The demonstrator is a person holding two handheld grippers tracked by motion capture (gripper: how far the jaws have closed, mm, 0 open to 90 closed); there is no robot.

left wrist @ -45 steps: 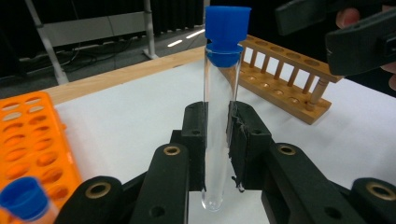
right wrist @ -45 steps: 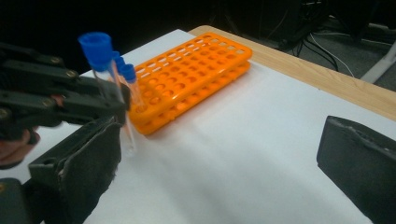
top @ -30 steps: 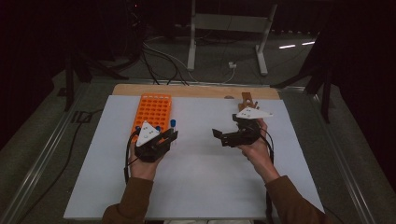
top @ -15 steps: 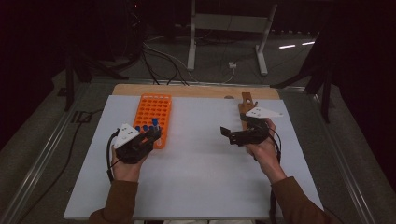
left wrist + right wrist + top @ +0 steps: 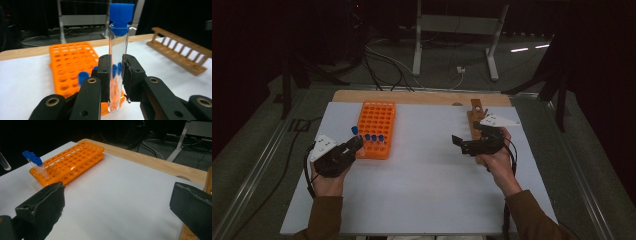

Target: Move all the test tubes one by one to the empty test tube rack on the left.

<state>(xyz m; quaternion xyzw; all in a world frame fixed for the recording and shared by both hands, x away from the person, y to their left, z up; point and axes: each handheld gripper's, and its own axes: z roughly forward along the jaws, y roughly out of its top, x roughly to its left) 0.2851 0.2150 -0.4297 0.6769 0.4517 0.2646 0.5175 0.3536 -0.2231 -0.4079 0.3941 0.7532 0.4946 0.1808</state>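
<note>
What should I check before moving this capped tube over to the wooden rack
1. Left claw shut on the test tube: ok.
2. Blue cap seated on the tube: ok.
3. Tube lifted clear of the orange rack: ok.
4. Right claw open and empty: ok.
5. Wooden rack has free slots: ok.
6. Right hand out of the way of the wooden rack: not ok, it sits over the rack.
</note>
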